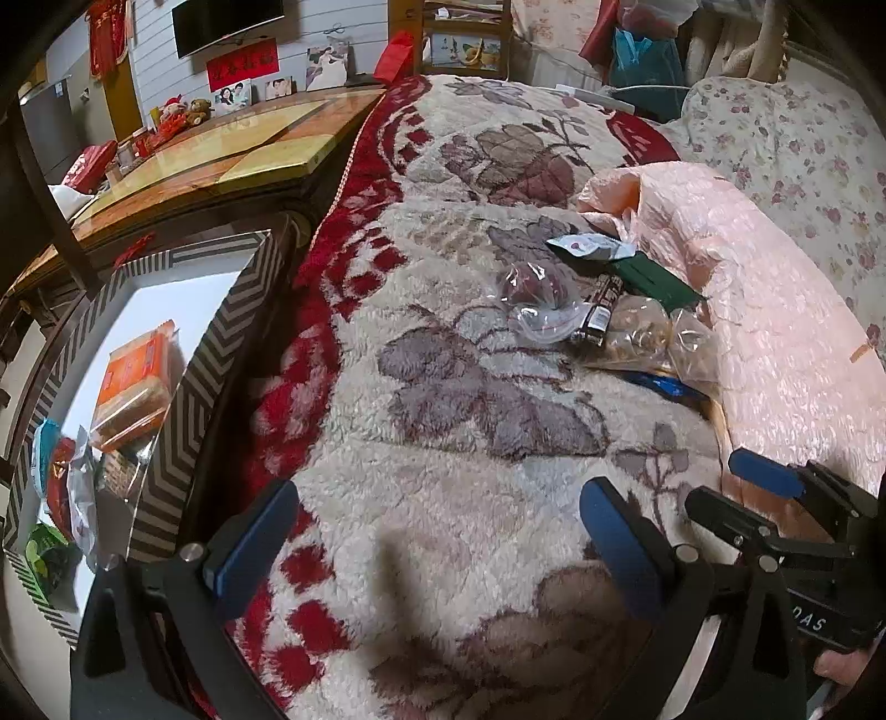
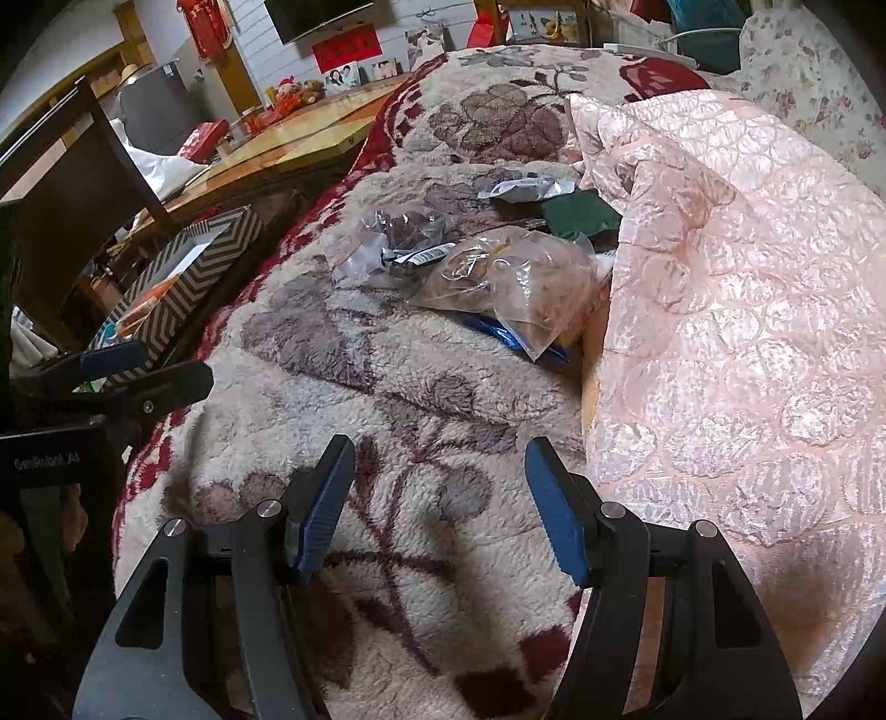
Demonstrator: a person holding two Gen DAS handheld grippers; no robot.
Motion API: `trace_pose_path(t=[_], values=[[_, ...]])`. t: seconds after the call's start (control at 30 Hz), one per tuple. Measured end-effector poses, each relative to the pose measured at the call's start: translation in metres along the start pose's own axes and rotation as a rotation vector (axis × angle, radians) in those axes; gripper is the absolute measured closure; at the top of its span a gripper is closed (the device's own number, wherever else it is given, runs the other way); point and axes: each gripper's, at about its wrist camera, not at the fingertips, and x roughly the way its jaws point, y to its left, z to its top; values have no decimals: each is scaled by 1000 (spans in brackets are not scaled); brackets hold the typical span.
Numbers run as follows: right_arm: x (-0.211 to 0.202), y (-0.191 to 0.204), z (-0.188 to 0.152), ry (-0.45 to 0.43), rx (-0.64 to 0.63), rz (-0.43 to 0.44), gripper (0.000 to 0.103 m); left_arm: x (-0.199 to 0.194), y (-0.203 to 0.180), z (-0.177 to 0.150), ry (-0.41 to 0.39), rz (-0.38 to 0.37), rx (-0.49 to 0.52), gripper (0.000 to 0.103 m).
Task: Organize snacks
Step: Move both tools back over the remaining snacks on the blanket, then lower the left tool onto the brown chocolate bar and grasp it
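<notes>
Left wrist view: left gripper (image 1: pixel 437 531) spread wide, empty, over the blanket (image 1: pixel 443 432); right gripper (image 2: pixel 440 498) likewise released. Snacks (image 2: pixel 498 266) lie piled ahead beside the quilt (image 2: pixel 720 310); others fill the box (image 1: pixel 166 454).

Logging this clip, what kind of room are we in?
Probably a lived-in bedroom at home: a fleece floral blanket over a bed, a wall TV, family photos on a wooden table.

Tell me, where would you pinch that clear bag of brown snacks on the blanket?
Pinch the clear bag at its flat, empty corner nearest the right gripper, coming from the near side over bare blanket. That corner is thin film; the middle looks too bulky.
</notes>
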Motion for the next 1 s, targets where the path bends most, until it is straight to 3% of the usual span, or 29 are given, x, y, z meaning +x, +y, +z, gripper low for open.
trace_pose_path(t=[0.57, 1.0], values=[[2, -6, 34, -28, -8, -22, 39, 22, -5, 39, 3, -25, 7, 0], [11, -22, 45, -20, 31, -8, 39, 53, -18, 79, 46, -94, -22, 0]])
